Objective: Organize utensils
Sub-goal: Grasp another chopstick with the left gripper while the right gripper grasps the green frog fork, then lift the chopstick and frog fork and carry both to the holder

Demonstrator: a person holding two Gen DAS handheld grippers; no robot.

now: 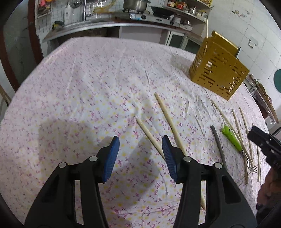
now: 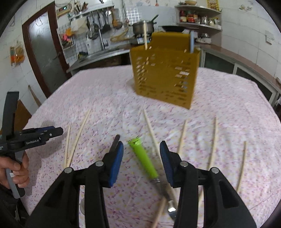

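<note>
A yellow perforated utensil holder (image 2: pixel 165 73) stands on the table, with a chopstick and a blue-grey handle sticking out; it also shows in the left wrist view (image 1: pixel 218 70). Several wooden chopsticks (image 1: pixel 168 122) lie loose on the cloth. A green-handled fork (image 2: pixel 144 161) lies between my right gripper's open blue pads, below them; it also shows in the left wrist view (image 1: pixel 231 136). A dark utensil handle (image 1: pixel 217 143) lies beside it. My left gripper (image 1: pixel 140 140) is open and empty above two chopsticks. My right gripper (image 2: pixel 141 147) is open and empty.
The table wears a pink floral cloth (image 1: pixel 87 87). A kitchen counter with a stove and pot (image 1: pixel 135 5) and shelves stands behind. A door (image 2: pixel 43 52) is at the left. My left gripper also shows in the right wrist view (image 2: pixel 35 136), at the left.
</note>
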